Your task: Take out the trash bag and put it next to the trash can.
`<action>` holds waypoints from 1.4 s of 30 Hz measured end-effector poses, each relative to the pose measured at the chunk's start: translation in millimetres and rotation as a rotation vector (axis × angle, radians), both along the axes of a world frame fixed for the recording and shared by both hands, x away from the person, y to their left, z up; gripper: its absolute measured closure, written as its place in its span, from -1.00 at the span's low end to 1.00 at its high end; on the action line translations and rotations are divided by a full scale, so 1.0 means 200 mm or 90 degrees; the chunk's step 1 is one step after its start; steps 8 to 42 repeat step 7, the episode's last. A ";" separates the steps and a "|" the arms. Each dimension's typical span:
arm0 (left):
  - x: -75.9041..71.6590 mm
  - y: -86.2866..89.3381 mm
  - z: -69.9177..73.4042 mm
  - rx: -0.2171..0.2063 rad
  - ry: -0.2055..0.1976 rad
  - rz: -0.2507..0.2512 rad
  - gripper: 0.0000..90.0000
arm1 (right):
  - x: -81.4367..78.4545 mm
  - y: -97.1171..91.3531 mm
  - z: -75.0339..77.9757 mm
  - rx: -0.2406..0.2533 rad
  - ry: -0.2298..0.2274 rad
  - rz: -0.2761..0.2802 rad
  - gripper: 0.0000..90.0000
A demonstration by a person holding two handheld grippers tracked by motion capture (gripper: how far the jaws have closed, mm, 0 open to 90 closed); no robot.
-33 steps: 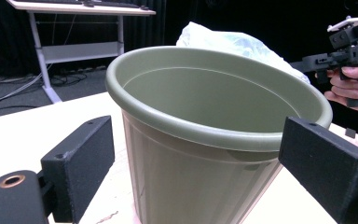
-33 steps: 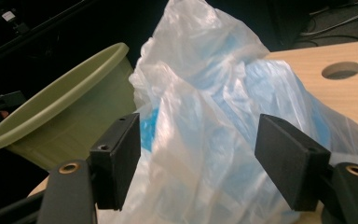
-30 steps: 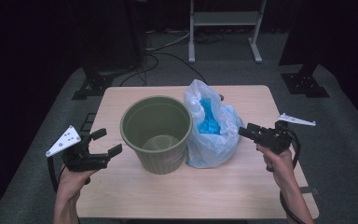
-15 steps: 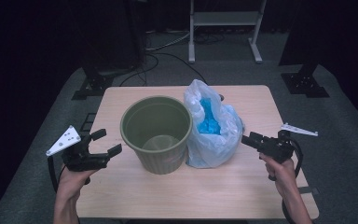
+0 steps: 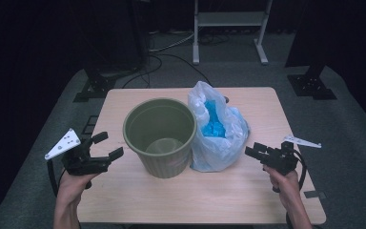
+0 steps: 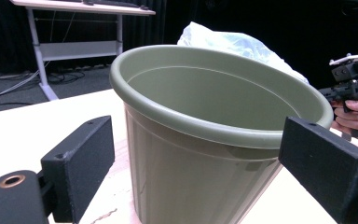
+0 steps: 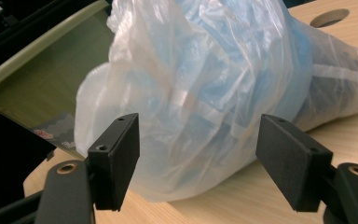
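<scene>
We hold two tongs at the near edge of the table (image 5: pixel 267 102). The left gripper (image 5: pixel 106 147) has its jaws spread wide and grips nothing. The right gripper (image 5: pixel 253 151) is likewise open and empty.

The green bin (image 5: pixel 160 136) stands upright directly ahead of the left gripper, just beyond its jaw tips and not touching them. In the left gripper view the bin (image 6: pixel 214 140) sits between the two jaws, and its wall is wider than the gap, so we judge a grasp would have to take the rim and not the body.

The plastic bag (image 5: pixel 218 129) with blue contents leans against the far side of the bin as counted from the left gripper, and lies just ahead of the right gripper. In the right gripper view the bag (image 7: pixel 205 93) bulges between the open jaws but is clear of both. Its long axis runs away from the right gripper toward the far edge of the table, with the open mouth at the top, nearest the bin rim (image 7: pixel 42 39).

The governing relation: the right gripper is the nearer tong to the bag, and the bag lies straight along its jaw line. We judge that the next move is a short forward advance of the right gripper to close on the film, with the left gripper steadying the bin.
</scene>
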State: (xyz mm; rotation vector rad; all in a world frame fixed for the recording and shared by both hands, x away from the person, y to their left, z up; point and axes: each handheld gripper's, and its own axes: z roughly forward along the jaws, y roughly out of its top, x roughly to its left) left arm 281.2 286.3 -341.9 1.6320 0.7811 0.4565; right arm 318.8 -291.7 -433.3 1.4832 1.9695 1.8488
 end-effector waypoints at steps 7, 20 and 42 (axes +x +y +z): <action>0.00 0.00 0.00 0.002 -0.003 -0.001 -0.79 | -0.07 -0.02 -0.09 0.014 -0.002 -0.030 -0.37; 0.00 0.00 0.00 0.002 -0.003 -0.001 -0.79 | -0.07 -0.02 -0.09 0.014 -0.002 -0.030 -0.37; 0.00 0.00 0.00 0.002 -0.003 -0.001 -0.79 | -0.07 -0.02 -0.09 0.014 -0.002 -0.030 -0.37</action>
